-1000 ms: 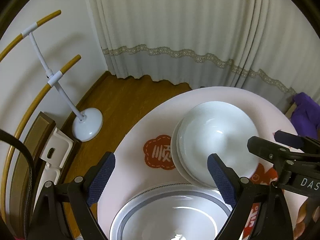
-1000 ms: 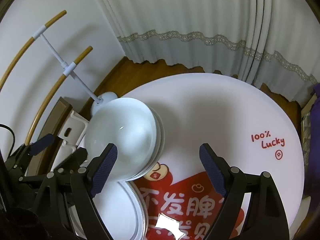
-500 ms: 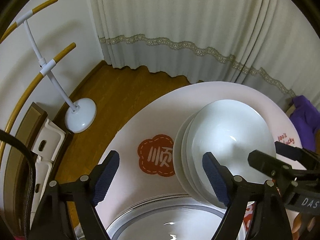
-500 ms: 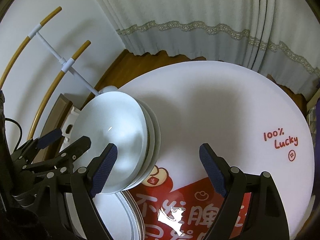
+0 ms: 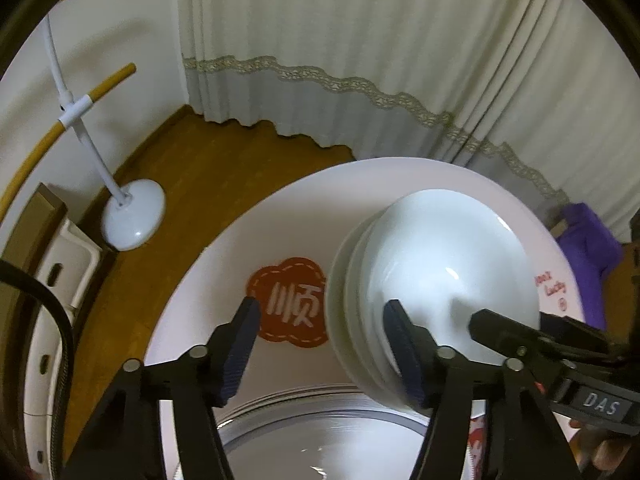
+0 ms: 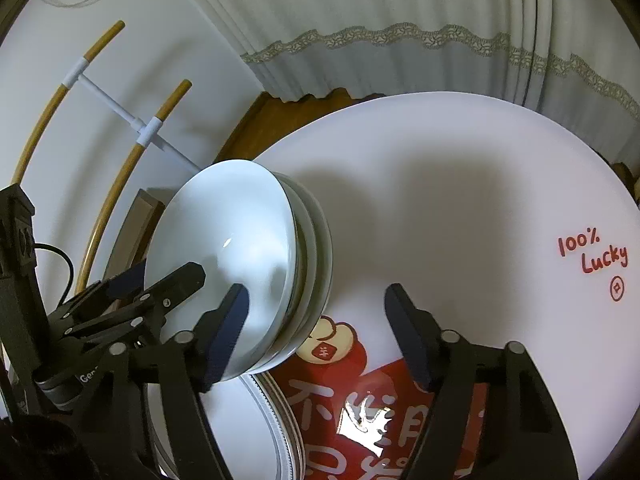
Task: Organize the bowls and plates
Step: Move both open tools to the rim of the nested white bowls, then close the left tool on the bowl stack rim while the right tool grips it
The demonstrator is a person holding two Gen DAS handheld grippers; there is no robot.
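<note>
left gripper [image 5: 320,346] jaws closing over bowl stack's [image 5: 432,280] left rim, not pinching | right gripper [image 6: 316,328] closing likewise | round table [image 6: 460,200] far half bare | curtain [image 5: 360,40] behind

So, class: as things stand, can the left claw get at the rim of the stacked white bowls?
Probably yes. The left claw, whose jaws have just been closing, straddles the near rim of the bowl stack, nothing between. The right claw is crowding the same rim, which may hinder it.
</note>
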